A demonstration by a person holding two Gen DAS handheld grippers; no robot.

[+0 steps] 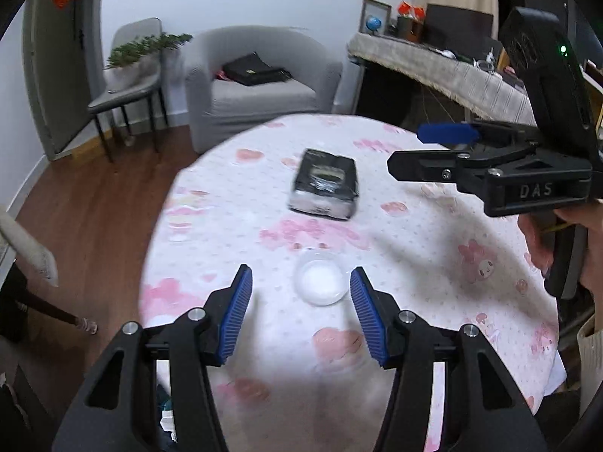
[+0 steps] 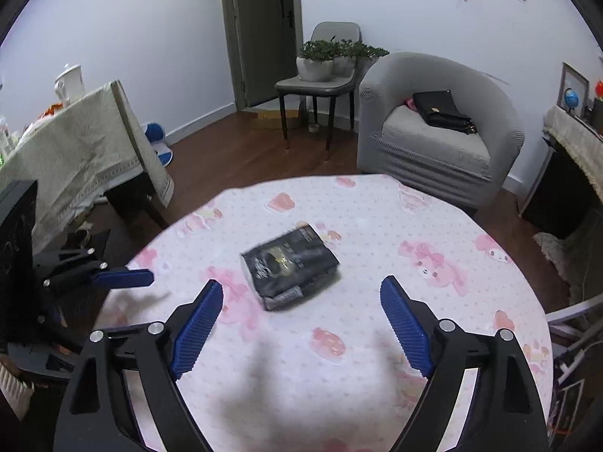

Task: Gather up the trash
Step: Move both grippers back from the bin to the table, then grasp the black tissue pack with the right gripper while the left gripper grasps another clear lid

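A round table (image 1: 433,271) under a white cloth printed with pink cartoon rabbits carries the two bits of rubbish. Near its middle lies a black and silver foil packet (image 1: 325,185), flat on the cloth; it bears pale printing around a dark oval, but motion blur makes the words unreadable in both views, so the brand cannot be told. Nearer the left camera sits a small clear plastic cup lid (image 1: 321,277), possibly a shallow dish, the blur leaves that unsettled.

The left gripper (image 1: 301,293) hangs over the table edge with its blue ribbed pads spread about halfway and nothing between them; the clear lid lies on the cloth just beyond its fingertips. The right gripper (image 2: 301,320) has its pads spread wide and grips nothing, the foil packet lying on the cloth just ahead of the gap. From the left camera the right gripper's black body shows the raised letters "DAS", with a hand (image 1: 565,241) on its handle.

Behind stand a grey armchair (image 2: 437,124) holding a black bag (image 2: 441,111).
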